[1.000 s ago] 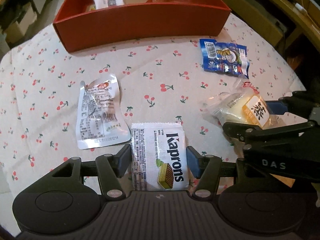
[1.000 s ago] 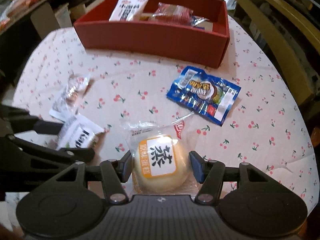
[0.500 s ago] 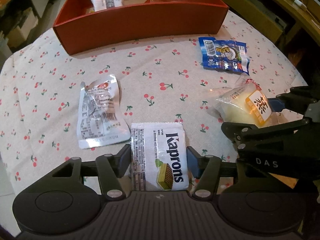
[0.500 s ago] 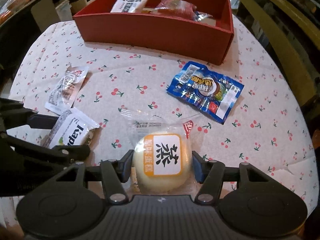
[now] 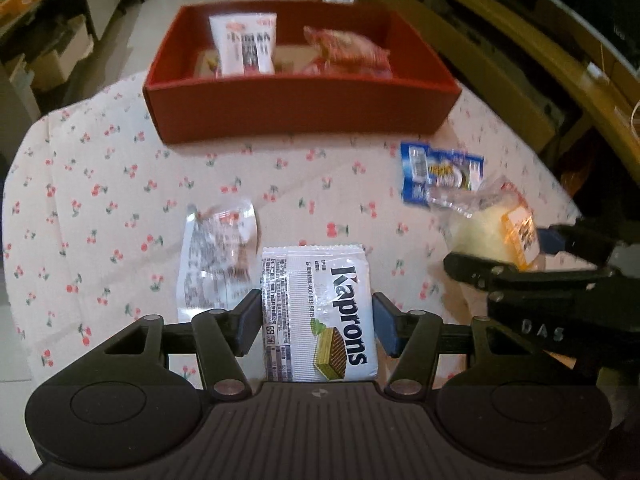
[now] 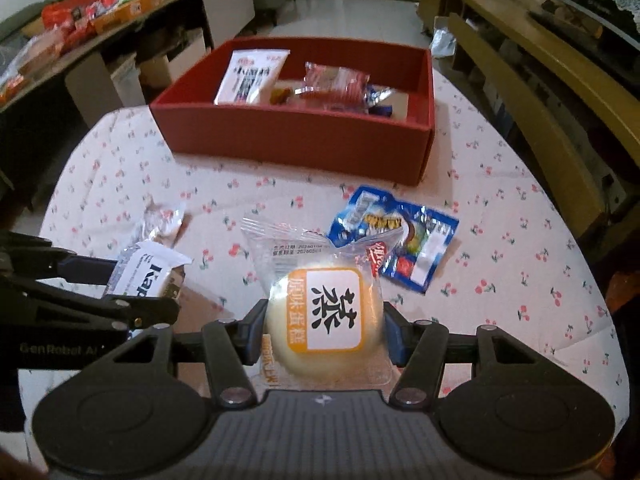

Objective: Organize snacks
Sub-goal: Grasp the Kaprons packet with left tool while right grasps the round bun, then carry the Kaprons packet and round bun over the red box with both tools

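Observation:
My left gripper (image 5: 316, 324) is shut on a white Kaprons wafer packet (image 5: 320, 312) and holds it above the cherry-print tablecloth (image 5: 120, 200). My right gripper (image 6: 324, 332) is shut on a round yellow steamed cake in a clear wrapper (image 6: 324, 320), also lifted. The cake shows at the right of the left wrist view (image 5: 492, 232), and the Kaprons packet at the left of the right wrist view (image 6: 152, 276). A red box (image 5: 300, 108) (image 6: 296, 136) stands at the far side and holds several snacks. A blue packet (image 5: 440, 172) (image 6: 400, 240) and a clear printed packet (image 5: 220, 256) (image 6: 164, 224) lie on the cloth.
The round table's edge curves close on both sides. A wooden bench or rail (image 6: 540, 92) runs along the right. Shelves with goods (image 6: 80, 16) stand at the far left, and cardboard boxes (image 5: 52, 60) sit on the floor.
Both grippers have risen off the table with their snacks and tilted up, so the red box now sits nearer the middle of each view.

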`<state>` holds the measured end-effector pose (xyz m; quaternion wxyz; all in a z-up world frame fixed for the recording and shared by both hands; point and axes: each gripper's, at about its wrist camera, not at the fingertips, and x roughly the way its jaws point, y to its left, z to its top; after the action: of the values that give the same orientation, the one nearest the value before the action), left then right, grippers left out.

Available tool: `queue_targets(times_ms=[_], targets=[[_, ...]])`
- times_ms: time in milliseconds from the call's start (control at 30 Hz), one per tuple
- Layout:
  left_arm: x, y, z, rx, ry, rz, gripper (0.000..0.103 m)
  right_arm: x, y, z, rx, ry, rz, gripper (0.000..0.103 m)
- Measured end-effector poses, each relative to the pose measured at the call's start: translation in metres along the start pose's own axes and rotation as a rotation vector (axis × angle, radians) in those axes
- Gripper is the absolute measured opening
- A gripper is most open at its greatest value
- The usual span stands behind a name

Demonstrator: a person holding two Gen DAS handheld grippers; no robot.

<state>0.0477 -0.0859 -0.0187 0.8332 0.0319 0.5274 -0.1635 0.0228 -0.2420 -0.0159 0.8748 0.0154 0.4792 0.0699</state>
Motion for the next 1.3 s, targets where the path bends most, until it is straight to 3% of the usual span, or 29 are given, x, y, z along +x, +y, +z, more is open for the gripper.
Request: queue_targets(times_ms=[700,1300], targets=[[-0.015,0.004,0.084,-0.052,-0.177,0.006,0.065,-0.002,-0.017,0.071,0.137,-0.155,0.001,0.072],[0.004,0.011,0.142,-0.075,-0.235,0.057,0.064,0.028,-0.034,0.130,0.208,-0.195,-0.014,0.072]])
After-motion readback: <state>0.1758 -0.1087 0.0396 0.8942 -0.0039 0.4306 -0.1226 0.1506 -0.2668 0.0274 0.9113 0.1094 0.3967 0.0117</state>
